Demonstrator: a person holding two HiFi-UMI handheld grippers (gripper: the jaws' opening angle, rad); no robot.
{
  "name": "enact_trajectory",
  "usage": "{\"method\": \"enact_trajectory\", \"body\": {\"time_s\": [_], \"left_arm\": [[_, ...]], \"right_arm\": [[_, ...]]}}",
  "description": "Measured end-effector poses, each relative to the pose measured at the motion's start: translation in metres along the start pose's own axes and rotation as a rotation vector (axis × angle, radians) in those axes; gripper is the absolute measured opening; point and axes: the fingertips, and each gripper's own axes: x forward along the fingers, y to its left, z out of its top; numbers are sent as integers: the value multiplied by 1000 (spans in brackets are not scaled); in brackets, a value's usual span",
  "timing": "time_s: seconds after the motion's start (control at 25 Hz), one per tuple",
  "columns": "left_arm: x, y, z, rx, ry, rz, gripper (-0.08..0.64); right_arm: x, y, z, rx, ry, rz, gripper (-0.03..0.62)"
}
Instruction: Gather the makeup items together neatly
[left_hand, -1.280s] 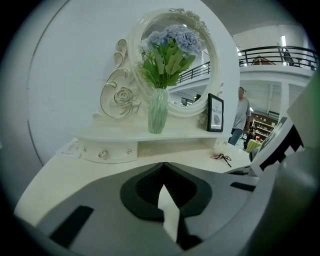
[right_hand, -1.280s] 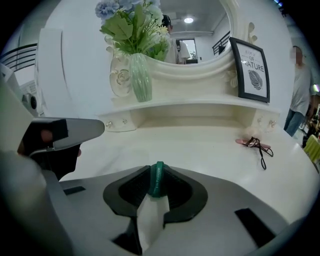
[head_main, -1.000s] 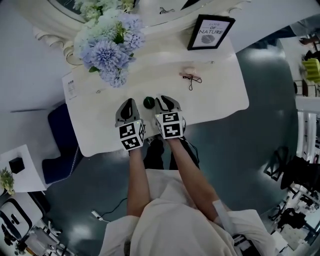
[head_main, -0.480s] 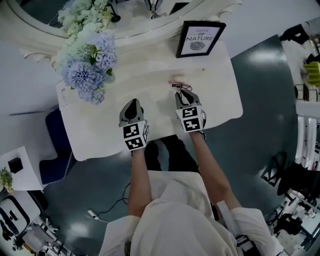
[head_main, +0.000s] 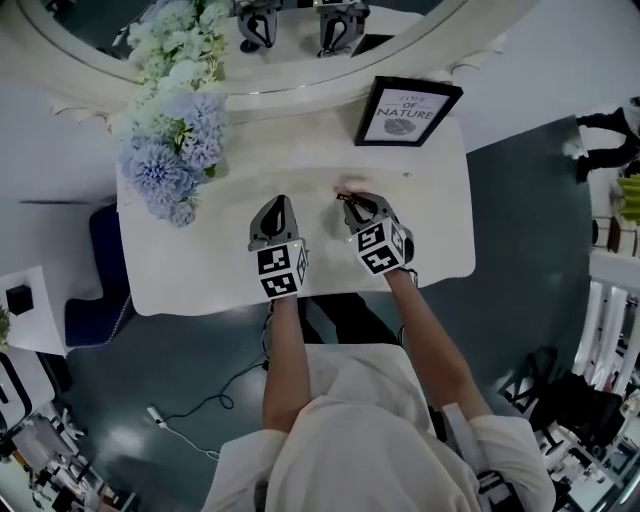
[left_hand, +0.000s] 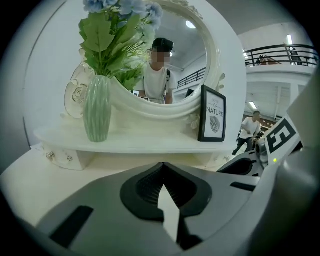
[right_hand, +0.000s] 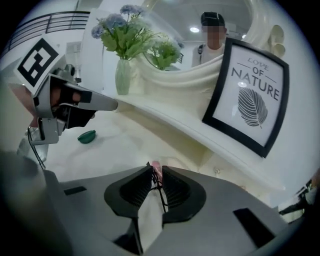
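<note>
A small pink makeup item (right_hand: 156, 166) with a thin black cord (right_hand: 160, 192) lies on the white dressing table (head_main: 200, 262), between the tips of my right gripper (right_hand: 155, 169). Its jaws are closing around the item and I see no firm press. In the head view the pink item (head_main: 346, 189) shows just beyond the right gripper (head_main: 352, 199). A dark green makeup piece (right_hand: 86, 136) lies on the table below my left gripper (head_main: 277, 204), which hides it from the head view. The left gripper (left_hand: 161, 164) is shut with nothing in it.
A black-framed leaf print (head_main: 408, 112) leans at the back right on the raised shelf. A green vase of blue and white flowers (head_main: 170, 150) stands at the back left. The oval mirror (head_main: 300, 40) rises behind. The table's front edge runs just behind both grippers.
My right gripper has swung from beside the left one out to the right and forward, up to the pink item, and its tips now bracket it. The left gripper has barely moved.
</note>
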Motion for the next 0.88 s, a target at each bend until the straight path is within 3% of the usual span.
{"method": "enact_trajectory", "body": {"time_s": [0.36,0.6,0.72,0.88], "left_arm": [[-2,7,-3,-41,-21,70,14],[-8,10,-4,-55,-24,82,14],[-13,13,-7,-45,-16,69,14],[-16,14,-10,-8,3,33,14]], "right_arm": [[4,14,6,-124,12,192,94],[16,22,-2,-207,89,224,75],[15,26,2,-173,92,212,52],[11,31,14,-61,50,187,49]]}}
